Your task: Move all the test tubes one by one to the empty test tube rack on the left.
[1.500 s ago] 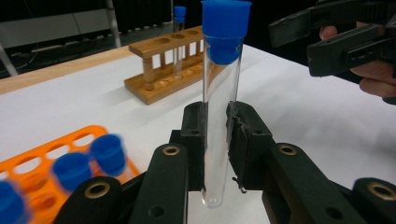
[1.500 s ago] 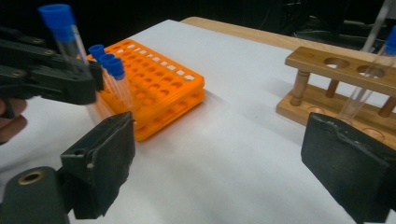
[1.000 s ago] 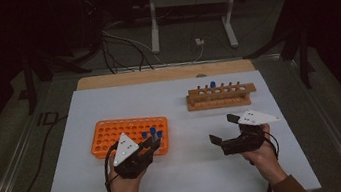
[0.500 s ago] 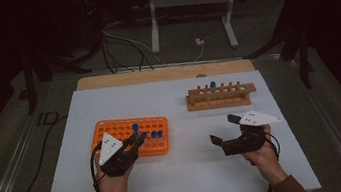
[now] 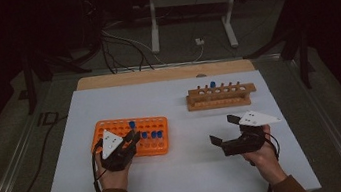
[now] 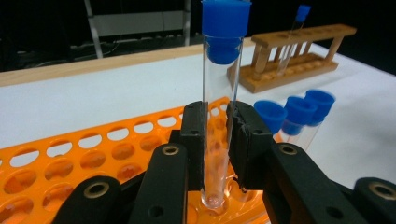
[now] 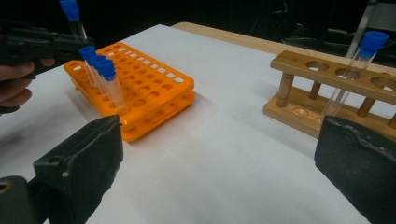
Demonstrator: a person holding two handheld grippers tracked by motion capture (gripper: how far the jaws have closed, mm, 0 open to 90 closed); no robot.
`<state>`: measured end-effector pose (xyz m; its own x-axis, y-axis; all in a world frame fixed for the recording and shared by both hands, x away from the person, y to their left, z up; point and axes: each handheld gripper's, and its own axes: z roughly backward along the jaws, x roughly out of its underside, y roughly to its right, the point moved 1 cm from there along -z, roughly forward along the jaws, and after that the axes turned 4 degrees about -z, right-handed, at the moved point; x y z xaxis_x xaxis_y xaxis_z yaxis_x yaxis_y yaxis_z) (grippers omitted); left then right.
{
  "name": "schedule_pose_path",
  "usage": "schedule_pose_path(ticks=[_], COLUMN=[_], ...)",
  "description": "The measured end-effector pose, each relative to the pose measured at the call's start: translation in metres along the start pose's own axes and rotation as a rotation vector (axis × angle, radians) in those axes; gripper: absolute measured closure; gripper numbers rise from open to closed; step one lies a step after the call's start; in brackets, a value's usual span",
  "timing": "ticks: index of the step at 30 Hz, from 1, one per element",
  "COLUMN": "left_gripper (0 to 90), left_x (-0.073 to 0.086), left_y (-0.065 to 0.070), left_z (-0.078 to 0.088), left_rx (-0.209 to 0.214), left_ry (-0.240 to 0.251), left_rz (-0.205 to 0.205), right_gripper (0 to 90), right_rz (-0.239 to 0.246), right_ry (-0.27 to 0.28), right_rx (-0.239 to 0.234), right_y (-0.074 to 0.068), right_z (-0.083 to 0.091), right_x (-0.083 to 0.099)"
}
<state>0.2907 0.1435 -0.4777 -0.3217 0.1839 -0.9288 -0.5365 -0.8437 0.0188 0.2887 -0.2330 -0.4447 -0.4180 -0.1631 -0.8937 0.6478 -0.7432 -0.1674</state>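
My left gripper [image 6: 216,140] is shut on a clear test tube [image 6: 219,88] with a blue cap, held upright, its bottom at a hole of the orange rack [image 6: 70,158]. From above, the left gripper [image 5: 132,141] sits over the near left part of that orange rack [image 5: 160,123], the held tube [image 5: 132,125] standing up from it. Three blue-capped tubes [image 5: 151,136] stand in the rack's near right holes, also seen as capped tubes [image 7: 100,65]. My right gripper [image 5: 225,129] rests open and bare on the white table. A wooden rack [image 5: 219,96] holds one blue-capped tube [image 7: 359,63].
The white tabletop [image 5: 189,174] has a wooden strip along its far edge [image 5: 165,74]. Cables and a white metal stand [image 5: 185,3] lie on the dark floor beyond. Between the two racks the surface is bare.
My left hand has carried the tube leftward and down across the orange rack. The right hand has kept still.
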Motion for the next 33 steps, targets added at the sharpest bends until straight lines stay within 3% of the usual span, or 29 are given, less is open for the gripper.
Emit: schedule_pose_path(ticks=[8,20,33], left_gripper=[76.6,76.9,77.6], left_x=[0.007,0.015,0.016], left_y=[0.001,0.002,0.004], left_z=[-0.006,-0.013,-0.015], left_rx=[0.015,0.004,0.000], left_ry=[-0.061,-0.166,-0.221], left_rz=[-0.018,-0.049,-0.066], right_gripper=[1.8,1.8,1.8], right_rz=[0.005,0.005,0.008], right_ry=[-0.005,-0.012,-0.017], right_rx=[-0.008,-0.012,-0.017], right_y=[-0.002,-0.001,-0.001], right_z=[-0.002,-0.002,-0.003], right_x=[0.001,0.002,0.003])
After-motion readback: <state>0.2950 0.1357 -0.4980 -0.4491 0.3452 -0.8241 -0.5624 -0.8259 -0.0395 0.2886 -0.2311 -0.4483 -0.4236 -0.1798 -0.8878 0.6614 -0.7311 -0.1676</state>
